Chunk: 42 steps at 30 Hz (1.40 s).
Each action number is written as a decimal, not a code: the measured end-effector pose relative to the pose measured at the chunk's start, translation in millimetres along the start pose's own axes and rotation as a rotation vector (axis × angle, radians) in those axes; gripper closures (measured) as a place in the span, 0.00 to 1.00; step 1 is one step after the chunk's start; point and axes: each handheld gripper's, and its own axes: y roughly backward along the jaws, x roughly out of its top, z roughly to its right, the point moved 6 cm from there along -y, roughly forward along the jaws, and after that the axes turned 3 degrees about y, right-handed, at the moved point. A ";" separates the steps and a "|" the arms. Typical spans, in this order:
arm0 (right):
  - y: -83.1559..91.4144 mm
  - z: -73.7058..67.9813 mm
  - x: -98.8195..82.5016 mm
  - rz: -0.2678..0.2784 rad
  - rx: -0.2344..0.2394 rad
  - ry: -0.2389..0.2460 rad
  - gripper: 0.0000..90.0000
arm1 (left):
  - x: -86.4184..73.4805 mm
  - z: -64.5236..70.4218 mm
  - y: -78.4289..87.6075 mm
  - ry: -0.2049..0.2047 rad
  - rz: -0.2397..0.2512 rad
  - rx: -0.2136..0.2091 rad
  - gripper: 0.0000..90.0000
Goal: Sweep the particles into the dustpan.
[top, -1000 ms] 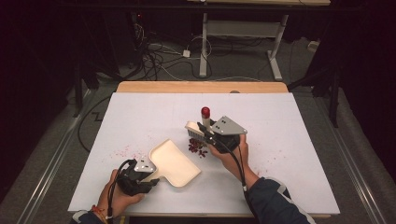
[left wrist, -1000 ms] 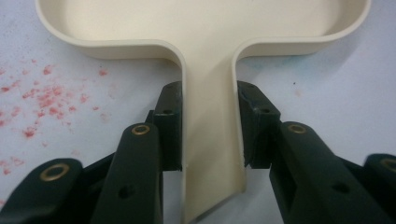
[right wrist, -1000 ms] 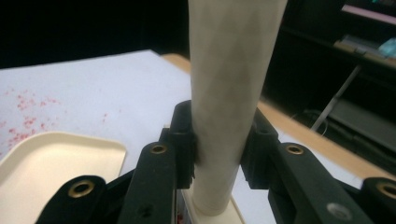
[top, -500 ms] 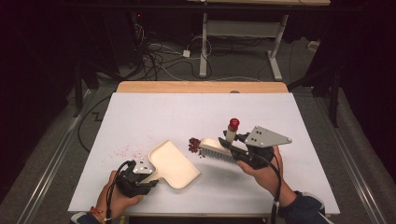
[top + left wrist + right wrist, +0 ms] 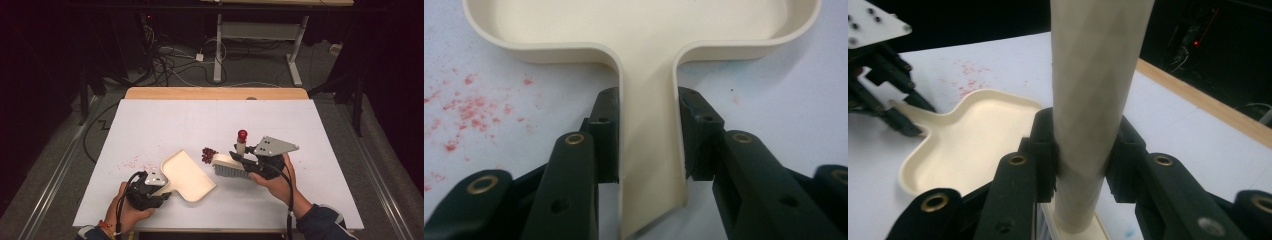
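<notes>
The white table (image 5: 320, 150) carries everything. At about seven o'clock from its centre lies the cream dustpan (image 5: 187, 176), its handle clamped between the jaws of the left gripper (image 5: 159, 186). At four o'clock the right gripper (image 5: 239, 156) is clamped on the upright handle of the brush (image 5: 231, 166). The red crumbs (image 5: 208, 154) sit just at the brush's ten o'clock, near the pan's mouth. A hard sweep could scatter them past the pan; a lifted pan lip would let them slide underneath.
</notes>
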 end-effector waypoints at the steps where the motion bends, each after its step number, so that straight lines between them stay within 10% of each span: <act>1: -6.7 5.6 2.6 0.022 -0.010 -0.001 0.78 | 0.4 0.0 -0.3 0.000 0.001 0.000 0.71; 12: 1.7 13.7 18.3 0.077 -0.050 -0.029 0.78 | 0.1 -1.5 1.8 0.007 0.002 -0.005 0.71; 19: 5.3 35.8 25.2 0.074 -0.289 -0.009 0.78 | 1.6 -2.1 0.7 0.016 -0.002 -0.005 0.71; 24: -15.7 47.5 20.3 0.063 -0.343 -0.031 0.78 | 4.0 -2.1 -0.7 0.018 -0.003 -0.003 0.71; 31: -47.3 55.1 5.9 0.024 -0.376 -0.101 0.78 | 8.1 -2.5 -4.6 0.030 -0.001 0.003 0.71; 42: -70.3 20.3 14.7 0.034 -0.352 -0.108 0.78 | 13.2 -2.7 -8.9 0.046 -0.008 0.008 0.71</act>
